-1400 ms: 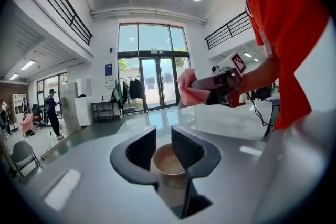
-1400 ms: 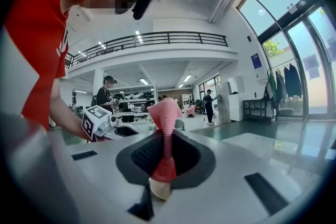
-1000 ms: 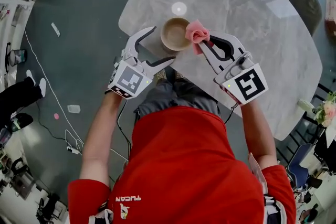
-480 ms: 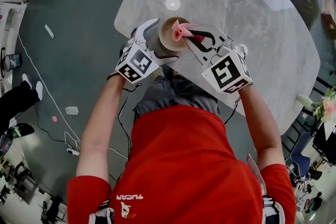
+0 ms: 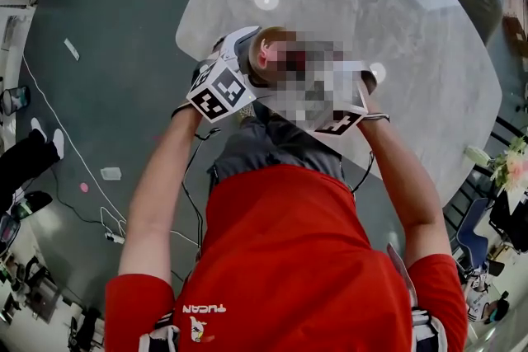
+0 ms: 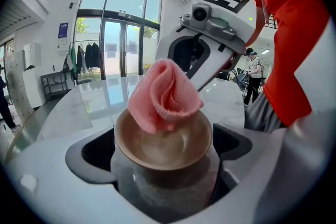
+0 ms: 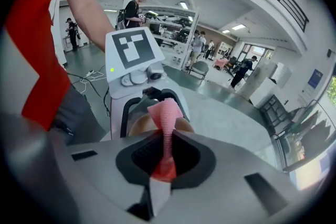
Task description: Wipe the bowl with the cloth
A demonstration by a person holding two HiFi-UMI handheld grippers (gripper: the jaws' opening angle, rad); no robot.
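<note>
A tan bowl (image 5: pixel 266 39) sits at the near edge of the marble table (image 5: pixel 396 29). My left gripper (image 5: pixel 261 62) reaches around it, and in the left gripper view the bowl (image 6: pixel 164 139) fills the space between the wide jaws of the left gripper (image 6: pixel 163 150); no firm press shows. My right gripper (image 7: pixel 165 157) is shut on a pink cloth (image 7: pixel 166 113). The bunched end of the cloth (image 6: pixel 164 94) rests over the bowl's rim and mouth. In the head view a mosaic patch hides most of the right gripper.
The round table extends away and to the right. A dark chair (image 5: pixel 474 0) stands at its far right and flowers (image 5: pixel 511 169) at the right edge. Cables and scraps lie on the grey floor (image 5: pixel 99 95) to the left. People stand far off in the hall.
The left gripper moved in from beside the bowl and now has its jaws around it. The right gripper carried the cloth leftward from the bowl's right side onto its mouth.
</note>
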